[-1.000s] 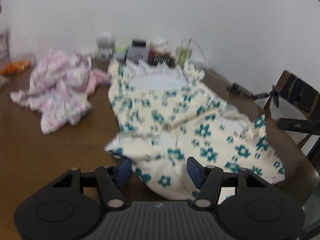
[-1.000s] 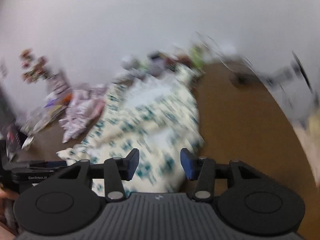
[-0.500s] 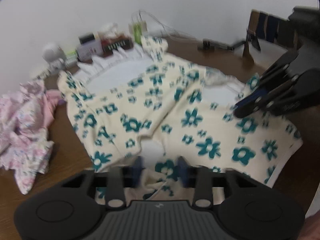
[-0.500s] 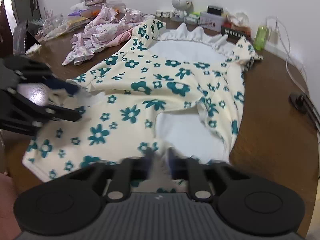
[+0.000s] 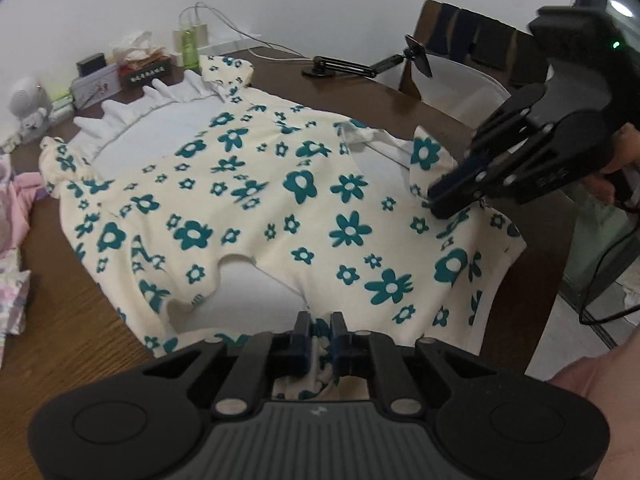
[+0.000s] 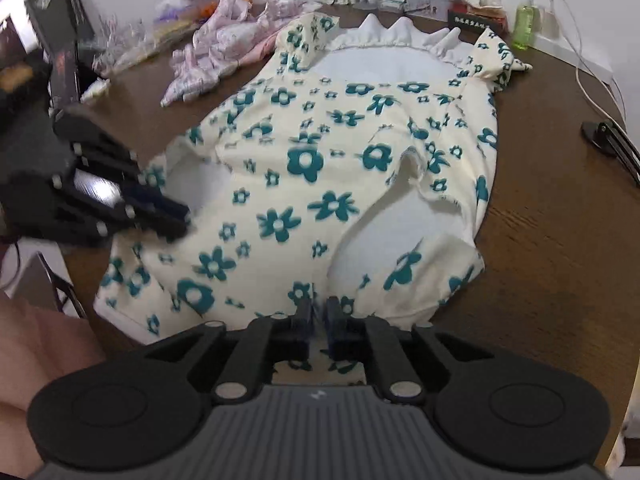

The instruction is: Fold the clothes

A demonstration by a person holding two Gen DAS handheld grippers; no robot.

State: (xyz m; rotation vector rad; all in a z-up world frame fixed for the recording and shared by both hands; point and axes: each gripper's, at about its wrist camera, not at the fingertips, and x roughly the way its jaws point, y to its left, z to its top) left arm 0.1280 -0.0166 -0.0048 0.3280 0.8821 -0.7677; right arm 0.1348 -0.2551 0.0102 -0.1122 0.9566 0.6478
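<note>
A cream garment with teal flowers (image 5: 280,200) lies spread on the brown table (image 5: 60,320), its white frilled collar at the far end. At the near hem, my left gripper (image 5: 320,336) has its jaws closing, and a fold of the garment is pinched between the blue pads. My right gripper (image 5: 440,204) bites the hem further right. In the right wrist view, my right gripper (image 6: 319,320) has a narrow gap with cloth in it and its jaws are opening. The left gripper (image 6: 176,220) grips the garment (image 6: 320,160) at the left.
Pink clothes (image 6: 224,48) lie crumpled at the table's far left. Tins, a green bottle (image 5: 188,46) and a white toy (image 5: 28,100) line the back wall. A black stand arm (image 5: 344,66) and cables lie far right, with a chair (image 5: 472,52) beyond. A person's hand holds each gripper.
Both grippers stood open a second ago and have since closed on the garment's near hem. Both have rolled and shifted, so each now shows in the other's view.
</note>
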